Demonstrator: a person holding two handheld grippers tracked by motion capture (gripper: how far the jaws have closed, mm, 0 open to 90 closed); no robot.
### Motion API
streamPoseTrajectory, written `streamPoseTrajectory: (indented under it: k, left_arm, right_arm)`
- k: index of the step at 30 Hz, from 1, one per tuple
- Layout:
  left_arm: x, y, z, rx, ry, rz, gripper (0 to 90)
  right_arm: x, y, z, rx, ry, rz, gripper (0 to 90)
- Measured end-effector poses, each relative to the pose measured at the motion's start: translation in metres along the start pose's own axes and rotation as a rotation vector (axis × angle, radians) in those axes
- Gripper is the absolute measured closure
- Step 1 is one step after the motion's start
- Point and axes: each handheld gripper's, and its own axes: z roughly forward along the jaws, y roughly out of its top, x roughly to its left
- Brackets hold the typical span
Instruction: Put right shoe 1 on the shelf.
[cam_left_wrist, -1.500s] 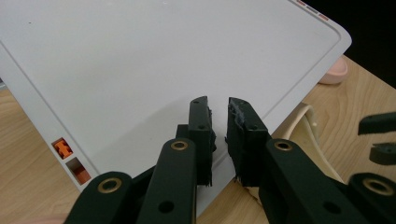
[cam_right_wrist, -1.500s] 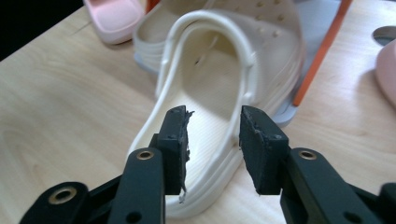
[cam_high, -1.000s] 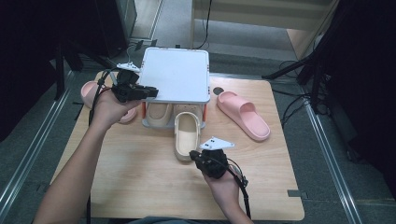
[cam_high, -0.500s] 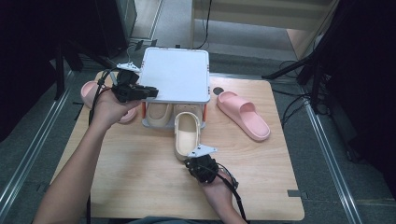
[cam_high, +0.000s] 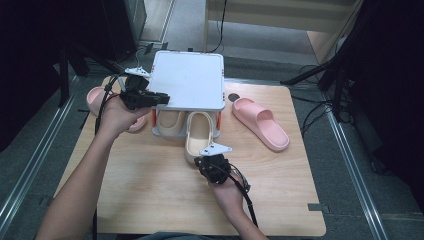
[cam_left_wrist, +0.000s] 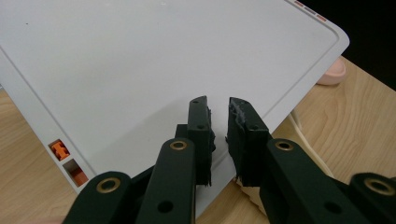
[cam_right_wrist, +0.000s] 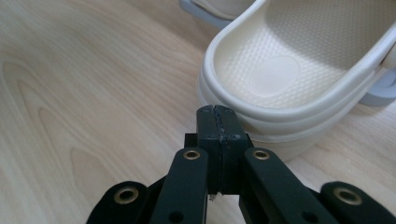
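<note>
The cream moulded-foam slipper (cam_right_wrist: 299, 79), w/ pebbled footbed and thick rounded rim, is seen heel-out on the pale wood-grain table (cam_high: 150, 195), toe under the flat white plastic rack top (cam_high: 187, 80). The right gripper (cam_right_wrist: 219, 119) is clenched empty, tips at the heel rim. The left gripper (cam_left_wrist: 219, 135) is clamped on the rack top's edge.

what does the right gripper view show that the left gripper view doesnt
Right gripper view: the right gripper, jaws shut with nothing between them, tips at the heel rim of the cream slipper, whose dimpled insole is visible.

Left gripper view: the left gripper, jaws a little apart over the near edge of the white shelf top, plus orange clips on its side and a bit of a pink slipper.

Both: the wooden table.
</note>
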Motion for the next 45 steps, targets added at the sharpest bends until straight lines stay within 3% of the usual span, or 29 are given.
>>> streamPoseTrajectory:
  k: [7,12,14,22,28,30,33,38,41,45]
  left_arm:
    - [0.001,0.000,0.000,-0.001,-0.003,-0.004,79.5]
    - [0.002,0.000,0.000,-0.002,-0.004,-0.003,80.1]
    - [0.001,0.000,0.000,-0.002,0.001,0.000,80.2]
    - [0.002,-0.001,0.000,-0.007,0.000,-0.001,80.8]
    - [0.003,-0.001,0.000,-0.005,-0.003,-0.004,80.9]
    - [0.002,-0.001,0.000,-0.006,-0.001,-0.002,80.9]
    - [0.002,-0.001,0.000,-0.005,-0.001,-0.002,81.0]
    - [0.002,-0.001,0.000,-0.005,0.000,-0.001,80.9]
    - [0.002,-0.001,0.000,-0.006,-0.002,-0.004,81.0]
    - [0.003,-0.001,0.000,-0.005,-0.002,-0.005,81.1]
  right_arm:
    - [-0.007,0.011,0.012,0.004,-0.027,-0.017,90.0]
    - [-0.022,0.019,0.017,0.001,-0.043,0.027,90.0]
    - [-0.027,0.022,0.019,0.000,-0.008,0.039,90.0]
    - [-0.020,0.035,0.029,0.006,-0.033,-0.008,90.0]
    - [-0.023,0.032,0.029,0.000,-0.056,-0.005,90.0]
    - [-0.028,0.032,0.025,-0.002,-0.054,0.035,88.5]
    - [-0.031,0.031,0.017,-0.042,-0.072,0.056,87.1]
    - [-0.037,0.030,0.013,-0.058,-0.095,0.082,82.5]
    - [-0.037,0.028,0.012,-0.063,-0.058,0.101,85.1]
    - [-0.029,0.022,0.021,-0.017,-0.048,0.067,89.0]
